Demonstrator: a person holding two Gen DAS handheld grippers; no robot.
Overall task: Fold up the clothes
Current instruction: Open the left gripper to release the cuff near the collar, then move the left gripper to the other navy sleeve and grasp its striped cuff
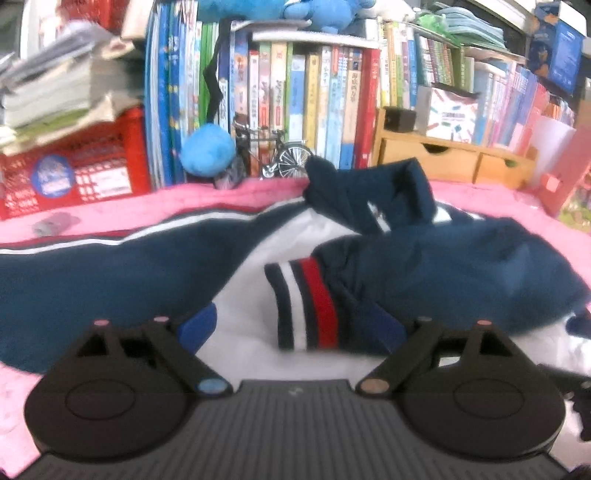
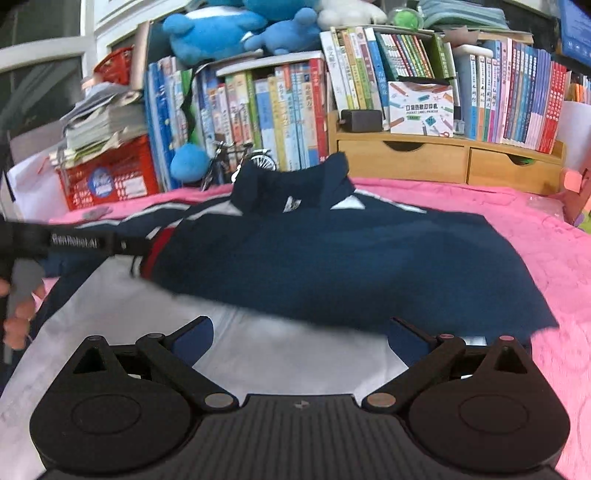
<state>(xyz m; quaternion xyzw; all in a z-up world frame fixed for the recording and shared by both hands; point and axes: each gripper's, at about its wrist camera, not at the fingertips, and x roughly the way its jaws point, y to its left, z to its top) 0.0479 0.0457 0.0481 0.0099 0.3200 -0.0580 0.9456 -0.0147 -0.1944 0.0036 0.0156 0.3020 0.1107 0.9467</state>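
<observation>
A navy and white jacket point(image 1: 424, 273) lies on the pink blanket point(image 1: 110, 214), its collar toward the books. One sleeve is folded across the white body, and its striped cuff point(image 1: 306, 302) in white and red rests just beyond my left gripper point(image 1: 295, 328), which stands open with nothing between its blue pads. In the right wrist view the same jacket point(image 2: 332, 258) spreads wide, the navy sleeve folded over the white front. My right gripper point(image 2: 301, 338) hangs open above the white part, holding nothing. The left gripper's body point(image 2: 74, 243) and a hand point(image 2: 18, 317) show at that view's left edge.
Behind the blanket point(image 2: 535, 258) stand rows of books point(image 2: 288, 110), a red crate point(image 2: 110, 181) with stacked papers, a small model bicycle point(image 2: 236, 162), a blue plush ball point(image 2: 188, 162) and a wooden drawer unit point(image 2: 443, 158). Blue plush toys point(image 2: 221, 33) sit on top.
</observation>
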